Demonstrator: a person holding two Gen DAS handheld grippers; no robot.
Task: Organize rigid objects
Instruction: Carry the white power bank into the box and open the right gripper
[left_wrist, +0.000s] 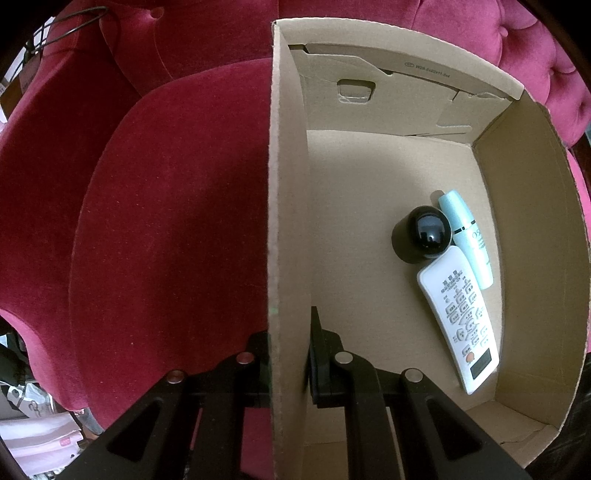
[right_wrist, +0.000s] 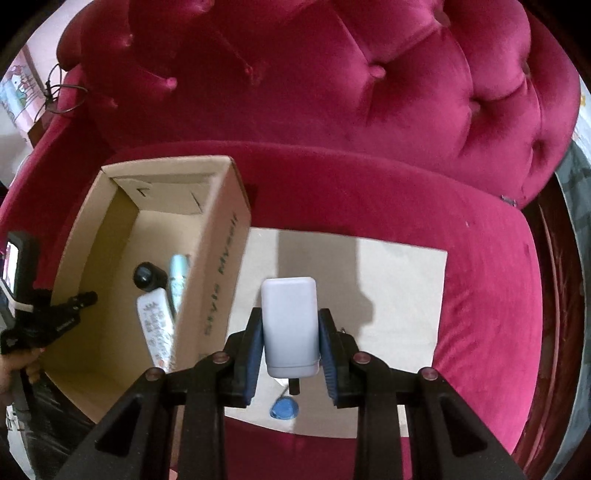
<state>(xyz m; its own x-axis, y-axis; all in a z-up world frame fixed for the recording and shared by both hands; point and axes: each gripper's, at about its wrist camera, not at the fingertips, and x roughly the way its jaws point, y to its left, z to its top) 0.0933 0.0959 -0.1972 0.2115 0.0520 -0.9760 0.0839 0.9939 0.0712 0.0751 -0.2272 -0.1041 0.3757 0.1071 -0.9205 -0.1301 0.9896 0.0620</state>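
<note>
The open brown cardboard box (left_wrist: 535, 229) sits on the crimson velvet tufted sofa (right_wrist: 369, 92). On the box floor, nearest, lies a white button-covered remote control (left_wrist: 458, 317), beyond it, touching, a glossy black domed cylinder (left_wrist: 421, 234) and a pale turquoise tube (left_wrist: 467, 236). The left gripper (left_wrist: 290, 354) is clamped tight on the box's side wall. The right gripper (right_wrist: 290, 328), partly open, pinches a smooth white rectangular plastic bottle (right_wrist: 290, 325) between blue ribbed pads (right_wrist: 253, 350), above a flat beige cardboard sheet (right_wrist: 399, 280) bearing a small blue oval tag (right_wrist: 283, 409)
</note>
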